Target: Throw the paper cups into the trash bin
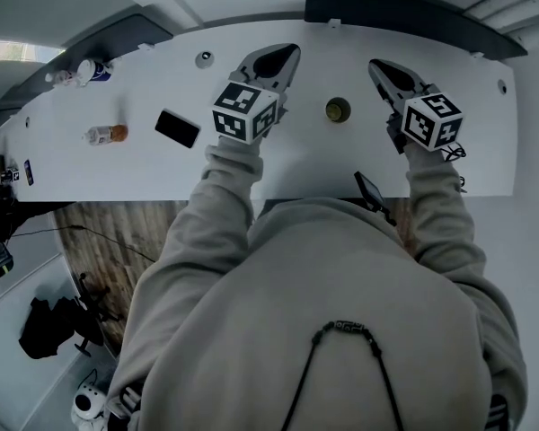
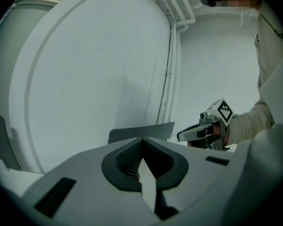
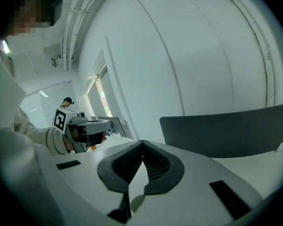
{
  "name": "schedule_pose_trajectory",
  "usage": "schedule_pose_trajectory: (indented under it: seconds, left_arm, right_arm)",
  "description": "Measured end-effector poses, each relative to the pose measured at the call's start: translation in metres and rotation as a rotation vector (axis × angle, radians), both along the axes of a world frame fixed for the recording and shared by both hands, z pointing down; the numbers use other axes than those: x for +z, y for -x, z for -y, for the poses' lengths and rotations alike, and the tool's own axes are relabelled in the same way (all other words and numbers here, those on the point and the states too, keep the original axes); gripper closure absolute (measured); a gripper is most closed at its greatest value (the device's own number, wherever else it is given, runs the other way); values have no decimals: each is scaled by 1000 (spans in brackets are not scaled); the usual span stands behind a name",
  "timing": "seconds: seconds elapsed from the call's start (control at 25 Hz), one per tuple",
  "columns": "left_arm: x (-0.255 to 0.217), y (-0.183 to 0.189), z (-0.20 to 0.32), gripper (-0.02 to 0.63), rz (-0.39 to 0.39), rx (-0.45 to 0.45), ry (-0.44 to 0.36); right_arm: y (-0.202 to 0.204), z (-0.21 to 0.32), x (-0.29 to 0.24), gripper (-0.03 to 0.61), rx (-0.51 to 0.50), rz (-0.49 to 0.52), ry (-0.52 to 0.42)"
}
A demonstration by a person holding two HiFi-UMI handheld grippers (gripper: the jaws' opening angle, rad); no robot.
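No paper cup or trash bin is plain in any view. A small round dark thing [image 1: 338, 109] sits on the white table [image 1: 296, 164] between my two grippers; I cannot tell what it is. My left gripper [image 1: 287, 54] hovers over the table's far middle, its jaws shut with nothing between them [image 2: 142, 138]. My right gripper [image 1: 375, 64] is held level with it to the right, also shut and empty [image 3: 142, 141]. Each gripper view shows the other gripper beside it: the right gripper [image 2: 181, 136] and the left gripper [image 3: 106, 124].
A black phone [image 1: 177, 127] and a small bottle on its side [image 1: 106, 134] lie on the table's left part. More small items [image 1: 81, 72] are at its far left end. A dark panel [image 1: 404, 12] stands behind the table. A black bag [image 1: 54, 326] lies on the floor.
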State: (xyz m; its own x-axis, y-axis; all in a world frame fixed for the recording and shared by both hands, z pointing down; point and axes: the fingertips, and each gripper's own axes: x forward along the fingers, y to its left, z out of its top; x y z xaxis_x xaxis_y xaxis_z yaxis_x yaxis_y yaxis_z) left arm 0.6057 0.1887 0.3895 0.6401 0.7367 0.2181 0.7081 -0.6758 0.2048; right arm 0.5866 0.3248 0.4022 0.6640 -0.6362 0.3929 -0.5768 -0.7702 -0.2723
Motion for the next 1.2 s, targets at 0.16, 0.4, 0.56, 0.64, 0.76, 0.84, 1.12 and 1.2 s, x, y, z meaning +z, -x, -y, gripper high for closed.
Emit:
schedule_pose_trajectory:
  seconds: [0.16,0.4,0.56,0.64,0.76,0.84,1.12,1.2]
  left_arm:
    - [9,1,-6,611,27,5,37]
    - [44,12,-12,611,82,0,37]
    - [64,17,-14,611,111,1,31]
    - [76,20,-15,611,132,-3,31]
    - [98,26,-16,611,163,-12,37]
    - [113,30,-17,611,181,-12,35]
    - [164,42,-13,611,251,-31,42]
    - [174,44,-12,611,262,-35,41]
  right_arm:
    - [1,0,12,560,-15,32,12]
    - [11,5,51,560,-39,93,49]
    - [16,5,76,560,-37,135,64]
    - [20,3,89,560,-34,158,67]
    - [24,3,110,560,-40,193,74]
    - [26,6,126,558,-49,218,78]
    - [34,9,185,459,-19,283,132]
    - [39,7,202,454,-14,310,144]
